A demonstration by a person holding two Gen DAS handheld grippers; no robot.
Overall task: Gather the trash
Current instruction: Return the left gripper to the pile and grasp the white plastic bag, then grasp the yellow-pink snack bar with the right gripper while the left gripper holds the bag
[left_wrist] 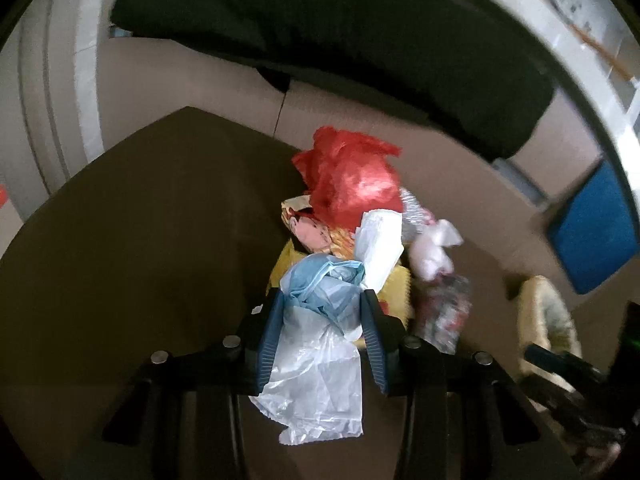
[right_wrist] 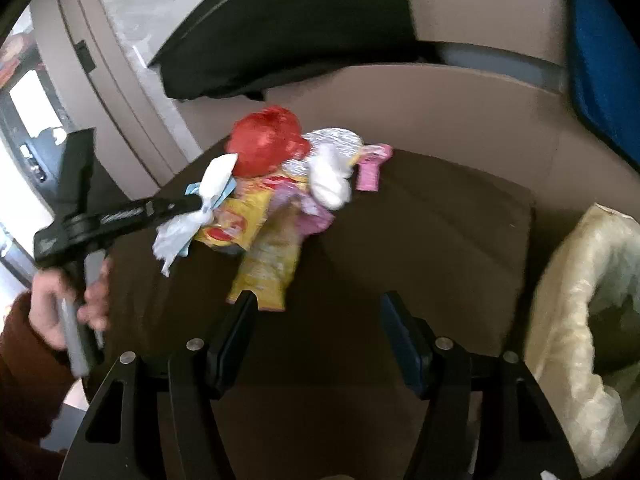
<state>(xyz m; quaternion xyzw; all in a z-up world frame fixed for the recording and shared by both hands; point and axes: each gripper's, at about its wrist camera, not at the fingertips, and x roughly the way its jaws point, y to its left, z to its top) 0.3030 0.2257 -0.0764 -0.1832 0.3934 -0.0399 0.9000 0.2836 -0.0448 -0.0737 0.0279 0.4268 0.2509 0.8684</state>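
our left gripper is clamped on a plastic bag; right gripper is apart; next we carry it to the bin.

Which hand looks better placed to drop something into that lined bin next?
Probably the left: its hand-held gripper already clamps the white and blue plastic bags. The right hand-held gripper is open and empty, though nearer the bin.

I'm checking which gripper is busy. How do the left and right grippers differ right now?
The left gripper is shut on a white and pale blue plastic bag; the right gripper is open and holds nothing. The left sits at the trash pile's edge; the right hangs back over bare table. Both have dark blue fingers.
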